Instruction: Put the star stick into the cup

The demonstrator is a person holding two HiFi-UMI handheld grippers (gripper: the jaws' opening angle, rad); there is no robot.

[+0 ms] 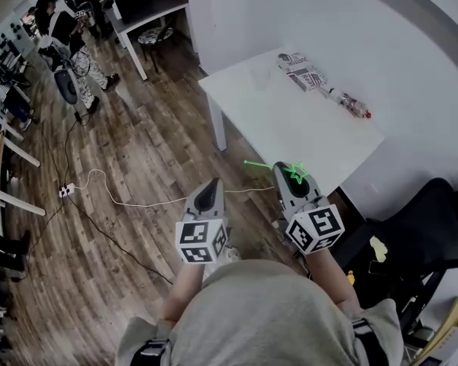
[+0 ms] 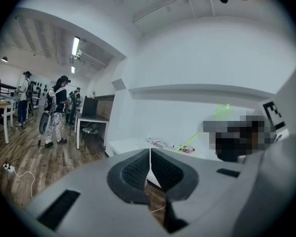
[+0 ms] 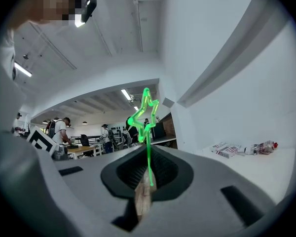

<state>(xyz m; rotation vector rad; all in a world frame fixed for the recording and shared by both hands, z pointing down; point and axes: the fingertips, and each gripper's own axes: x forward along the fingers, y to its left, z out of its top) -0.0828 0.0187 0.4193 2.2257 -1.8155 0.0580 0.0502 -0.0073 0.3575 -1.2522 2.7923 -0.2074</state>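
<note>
Wooden floor [image 1: 137,151] fills most of the head view, and a white cable [image 1: 137,201] trails across it to a power strip [image 1: 65,191] at the left. White wall [image 1: 328,14] takes the upper right. Against it stands the white surface [image 1: 267,105], one corner pointing toward the upper middle of the frame. A black chair [image 1: 431,231] at the lower right is cut off by the frame edge. The person's grey top [image 1: 267,311] covers the bottom middle and hides most of both arms. Other people [image 1: 69,29] stand at the upper left beside a desk [image 1: 149,10], too small and warped to make out further.

The left gripper [image 1: 211,183] is over the floor, left of the surface's near corner. Its jaws are pressed together with nothing between them. The right gripper [image 1: 281,168] is at the surface's near edge, clenched on the star stick [image 1: 296,172]. In the right gripper view the thin green stick runs up between the jaws and the star rises above them.

Far along the surface, in the upper right, lies a printed object [image 1: 301,71], and what it is cannot be told. Just beyond it lies a clear bottle [image 1: 347,104] with a red cap.
</note>
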